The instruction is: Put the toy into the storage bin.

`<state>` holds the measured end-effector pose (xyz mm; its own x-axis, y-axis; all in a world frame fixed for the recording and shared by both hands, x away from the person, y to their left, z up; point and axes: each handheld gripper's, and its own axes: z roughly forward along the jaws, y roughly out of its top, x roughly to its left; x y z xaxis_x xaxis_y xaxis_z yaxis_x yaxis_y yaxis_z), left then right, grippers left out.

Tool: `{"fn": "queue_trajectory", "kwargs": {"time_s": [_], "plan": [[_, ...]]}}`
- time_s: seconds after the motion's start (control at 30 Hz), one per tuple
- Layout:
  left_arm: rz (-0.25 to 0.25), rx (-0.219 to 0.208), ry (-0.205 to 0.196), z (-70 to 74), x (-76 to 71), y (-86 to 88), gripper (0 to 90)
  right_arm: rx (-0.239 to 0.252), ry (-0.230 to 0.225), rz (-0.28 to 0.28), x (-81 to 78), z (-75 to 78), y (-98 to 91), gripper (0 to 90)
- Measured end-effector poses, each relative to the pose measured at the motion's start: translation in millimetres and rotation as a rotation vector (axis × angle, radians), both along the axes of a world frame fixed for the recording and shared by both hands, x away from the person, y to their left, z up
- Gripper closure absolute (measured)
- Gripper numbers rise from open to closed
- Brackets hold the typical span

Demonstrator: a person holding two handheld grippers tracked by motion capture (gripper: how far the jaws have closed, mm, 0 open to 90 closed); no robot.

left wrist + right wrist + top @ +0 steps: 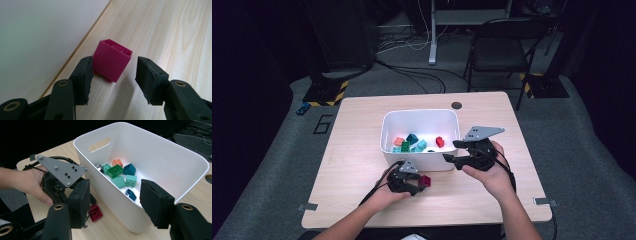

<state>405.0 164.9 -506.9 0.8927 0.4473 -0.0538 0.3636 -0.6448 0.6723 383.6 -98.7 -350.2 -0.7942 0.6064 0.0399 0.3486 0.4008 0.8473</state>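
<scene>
A magenta brick lies on the wooden table just in front of the white bin. My left gripper straddles it. One pad looks to touch the brick's side and the other stands clearly off it, so the jaws are open. My right gripper hovers open by the bin's front right corner, holding nothing. Inside the bin lie several bricks, among them a green one, an orange one and a red one.
The bin's white wall rises close beside the magenta brick. A round cable hole sits in the table behind the bin. A black chair and cables stand on the floor beyond the far edge.
</scene>
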Motion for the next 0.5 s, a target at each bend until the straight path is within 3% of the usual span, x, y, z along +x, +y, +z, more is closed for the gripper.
{"fn": "queue_trajectory", "kwargs": {"time_s": [0.27, 0.5], "plan": [[-0.014, 0.024, -0.009, -3.6, 4.6, -9.4, 42.5, -0.001, 0.002, 0.001, -0.3, -0.1, 0.6, 41.4], [-0.011, 0.010, 0.009, -6.4, 6.0, -14.5, 41.6, -0.001, -0.001, 0.005, -0.2, 0.1, 0.5, 41.4]]}}
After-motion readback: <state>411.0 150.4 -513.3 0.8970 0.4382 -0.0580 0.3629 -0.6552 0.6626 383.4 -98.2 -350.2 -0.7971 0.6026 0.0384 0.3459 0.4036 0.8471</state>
